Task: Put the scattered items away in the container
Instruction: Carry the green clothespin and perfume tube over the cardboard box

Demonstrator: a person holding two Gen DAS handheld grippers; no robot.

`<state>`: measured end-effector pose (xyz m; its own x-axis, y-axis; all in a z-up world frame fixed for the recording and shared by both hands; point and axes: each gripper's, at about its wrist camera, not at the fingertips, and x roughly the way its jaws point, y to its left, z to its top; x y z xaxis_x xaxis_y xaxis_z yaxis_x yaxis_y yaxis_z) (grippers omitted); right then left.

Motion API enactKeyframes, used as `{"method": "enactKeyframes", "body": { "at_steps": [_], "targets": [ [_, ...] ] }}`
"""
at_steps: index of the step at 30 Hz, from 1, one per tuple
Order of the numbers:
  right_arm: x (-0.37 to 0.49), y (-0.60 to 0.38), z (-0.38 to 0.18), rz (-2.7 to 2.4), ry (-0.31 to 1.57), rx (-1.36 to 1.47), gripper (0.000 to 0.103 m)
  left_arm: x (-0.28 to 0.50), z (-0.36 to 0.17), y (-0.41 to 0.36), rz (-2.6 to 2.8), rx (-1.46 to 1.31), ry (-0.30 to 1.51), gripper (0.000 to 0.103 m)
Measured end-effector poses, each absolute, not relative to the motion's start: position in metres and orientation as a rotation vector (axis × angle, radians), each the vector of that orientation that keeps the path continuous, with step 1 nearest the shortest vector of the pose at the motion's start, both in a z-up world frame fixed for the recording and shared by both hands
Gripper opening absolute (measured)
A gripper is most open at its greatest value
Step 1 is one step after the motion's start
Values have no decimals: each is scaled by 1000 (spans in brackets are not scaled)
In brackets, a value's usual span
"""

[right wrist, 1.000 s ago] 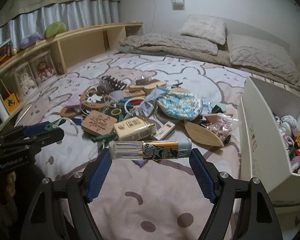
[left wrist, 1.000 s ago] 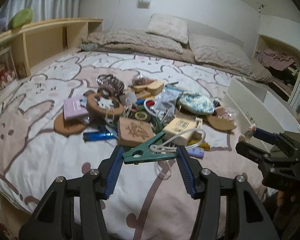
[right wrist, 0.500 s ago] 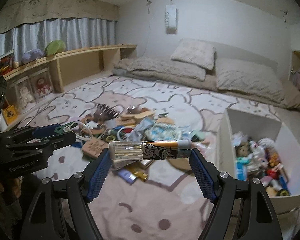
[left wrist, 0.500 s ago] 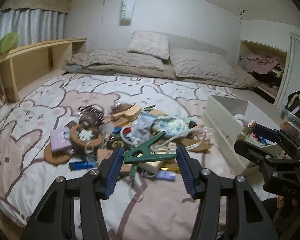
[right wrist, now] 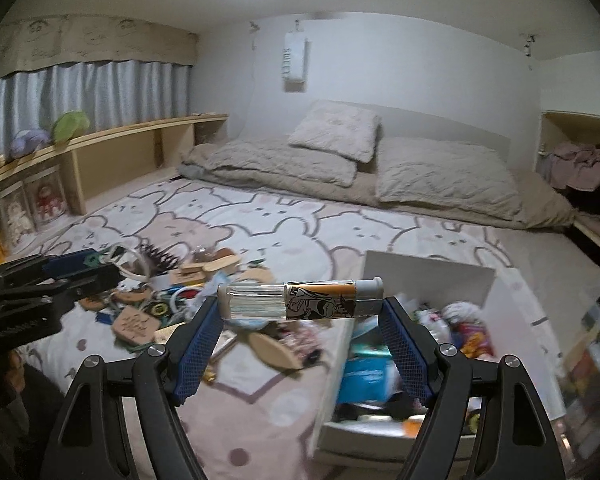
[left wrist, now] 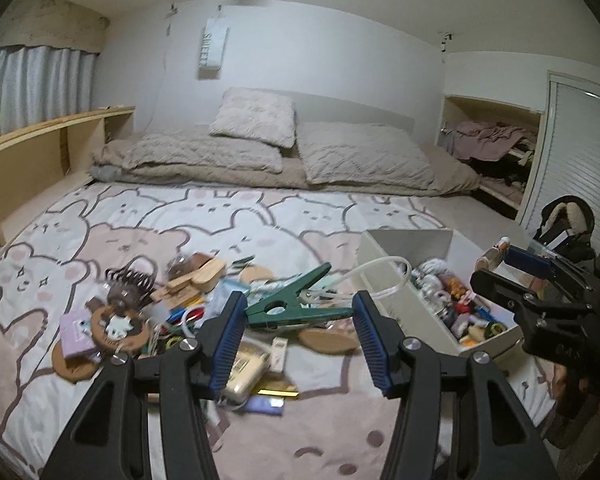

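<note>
My left gripper clamps a green plastic clothes peg; my right gripper clamps a clear printed tube endwise, seemingly over the white storage box, ready for dropping.

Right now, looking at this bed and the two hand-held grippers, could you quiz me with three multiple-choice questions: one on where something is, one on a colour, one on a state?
1. Where does the white container sit relative to the scattered pile?
A. On the pile's right in the left wrist view
B. On the wooden shelf
C. On the pillows

2. What colour is the clothes peg in the left hand-held gripper?
A. Red
B. Green
C. Yellow

3. What state is the right hand-held gripper in?
A. Empty
B. Closed on a clear tube, held crosswise
C. Resting inside the container

Answers: 1 A, the container stands on the bedspread right of the clutter. 2 B, the peg between the pads is dark green. 3 B, the tube spans the gap, a pad at each end.
</note>
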<state>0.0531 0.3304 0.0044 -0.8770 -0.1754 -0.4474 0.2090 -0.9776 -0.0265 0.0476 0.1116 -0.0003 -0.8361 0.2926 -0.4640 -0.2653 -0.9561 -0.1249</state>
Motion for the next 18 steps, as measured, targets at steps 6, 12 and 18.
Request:
{"method": "enactKeyframes", "body": {
  "at_steps": [6, 12, 18],
  "targets": [
    [48, 362, 20, -2932, 133, 641, 80, 42, 20, 138, 2713, -661, -51, 54],
    [44, 387, 34, -2968, 160, 620, 79, 38, 39, 171, 2647, -621, -15, 54],
    [39, 406, 47, -2982, 245, 619, 80, 29, 51, 196, 2602, -595, -8, 54]
  ]
}}
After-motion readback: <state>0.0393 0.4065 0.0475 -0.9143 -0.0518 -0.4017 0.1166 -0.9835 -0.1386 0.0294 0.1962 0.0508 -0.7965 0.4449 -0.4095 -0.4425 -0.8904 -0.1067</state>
